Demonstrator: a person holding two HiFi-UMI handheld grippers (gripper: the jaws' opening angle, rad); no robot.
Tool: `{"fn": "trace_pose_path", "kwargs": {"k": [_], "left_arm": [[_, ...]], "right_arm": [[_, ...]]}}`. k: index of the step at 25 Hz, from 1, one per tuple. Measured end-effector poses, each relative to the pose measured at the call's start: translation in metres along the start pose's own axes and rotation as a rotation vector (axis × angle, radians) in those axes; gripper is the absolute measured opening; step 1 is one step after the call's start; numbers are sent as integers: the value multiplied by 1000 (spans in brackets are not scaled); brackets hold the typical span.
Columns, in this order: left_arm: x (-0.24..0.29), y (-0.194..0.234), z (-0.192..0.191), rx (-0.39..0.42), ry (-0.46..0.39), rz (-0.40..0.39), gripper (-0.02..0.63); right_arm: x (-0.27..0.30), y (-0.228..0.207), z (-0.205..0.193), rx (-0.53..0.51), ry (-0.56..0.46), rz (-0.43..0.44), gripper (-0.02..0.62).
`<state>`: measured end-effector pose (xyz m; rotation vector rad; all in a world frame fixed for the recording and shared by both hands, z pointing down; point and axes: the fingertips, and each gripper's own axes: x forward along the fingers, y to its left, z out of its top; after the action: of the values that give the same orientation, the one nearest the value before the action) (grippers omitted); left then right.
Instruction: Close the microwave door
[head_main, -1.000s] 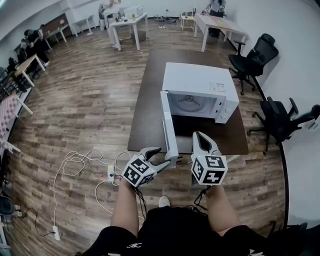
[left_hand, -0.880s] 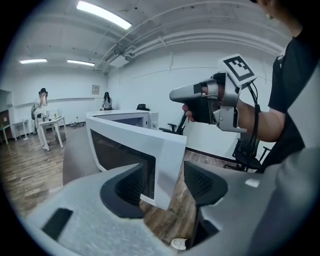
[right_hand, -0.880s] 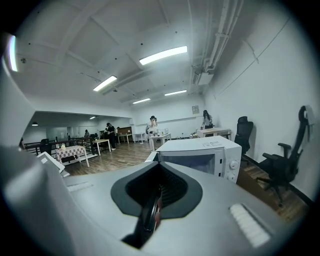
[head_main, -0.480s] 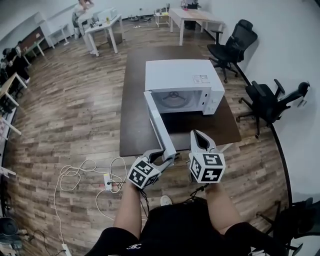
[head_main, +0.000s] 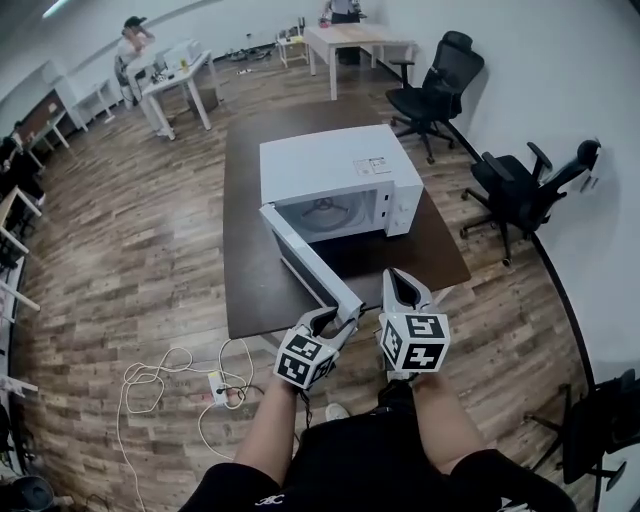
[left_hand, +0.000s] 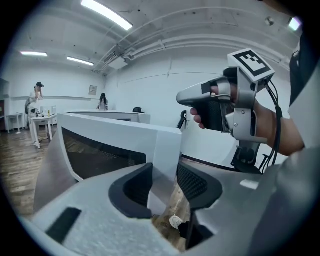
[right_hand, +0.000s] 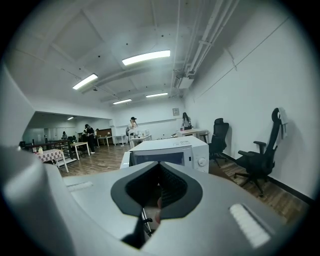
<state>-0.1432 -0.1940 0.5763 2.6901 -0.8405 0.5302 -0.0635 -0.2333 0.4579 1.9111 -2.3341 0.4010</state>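
Item: microwave door (head_main: 310, 262), swung open off microwave (head_main: 330, 165) on table (head_main: 245, 295). Prob. rigid, light on its hinge, smooth. You take the free edge. L gripper (head_main: 338, 319) closing round that edge; R gripper (head_main: 399, 279) pinched together, empty.

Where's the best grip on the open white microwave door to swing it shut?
The free outer edge of the open white microwave door, farthest from the hinge, likely gives most leverage. Come at it end-on from the front so the jaws straddle the thin panel. The left gripper sits there now, its jaws closing with that edge between them.
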Motion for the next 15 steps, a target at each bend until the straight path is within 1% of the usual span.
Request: {"fn": "trace_pose_path", "kwargs": {"k": [3,6,9,15], "left_arm": [[17,-2,9,2,7,14,164],[34,-3,19,-16,-20,45,161],[54,-2,27,-31,-49,95,158],[98,4,48,-72,-60,194,155]], "right_arm": [[2,-19,4,16,-10,-21,9],[4,-39,8,29,-18,-36,9],[9,-60,9,33,-19,-41,9],[23,-106,14,50,-17,-41,9]]}}
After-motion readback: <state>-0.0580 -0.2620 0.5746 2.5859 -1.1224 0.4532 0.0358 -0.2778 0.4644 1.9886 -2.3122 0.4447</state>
